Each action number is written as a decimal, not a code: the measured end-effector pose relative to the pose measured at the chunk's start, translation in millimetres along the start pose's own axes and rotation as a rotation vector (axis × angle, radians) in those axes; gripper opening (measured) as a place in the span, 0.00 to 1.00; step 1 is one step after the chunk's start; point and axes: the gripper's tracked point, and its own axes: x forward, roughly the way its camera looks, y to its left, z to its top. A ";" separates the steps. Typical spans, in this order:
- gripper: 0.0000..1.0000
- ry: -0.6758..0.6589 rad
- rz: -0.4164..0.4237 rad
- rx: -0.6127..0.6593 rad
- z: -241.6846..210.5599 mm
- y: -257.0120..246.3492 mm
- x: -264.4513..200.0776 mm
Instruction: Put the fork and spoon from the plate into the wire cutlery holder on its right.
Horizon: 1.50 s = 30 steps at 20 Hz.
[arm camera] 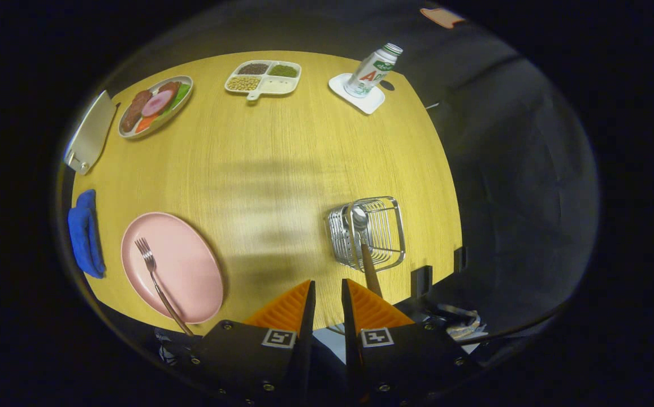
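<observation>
A pink plate [182,271] lies on the wooden table, off to the left of my fingers. On it rests the fork [154,277], tines pointing away and its handle reaching past the plate's near rim. The wire cutlery holder [389,226] stands just ahead of my right finger. The spoon [359,219] sits inside the holder, bowl down in it, and its brown handle leans out towards me and passes behind my right fingertip. My gripper [328,282] hovers above the table's near edge, open by a narrow gap with nothing between the fingers.
A blue cloth [85,234] lies left of the plate. Far across the table are a food plate [156,105], a divided dish [264,78], a bottle [373,70] on a white coaster and a white board [90,133]. The table's edge runs close right of the holder.
</observation>
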 end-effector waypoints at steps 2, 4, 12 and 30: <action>0.27 -0.008 0.010 -0.039 0.0 17.3 -3.5; 0.27 -0.016 0.018 -0.079 -0.9 33.5 -5.8; 0.27 -0.032 0.062 -0.216 -13.0 96.6 -12.8; 0.27 0.044 0.276 -0.364 -65.0 228.2 9.8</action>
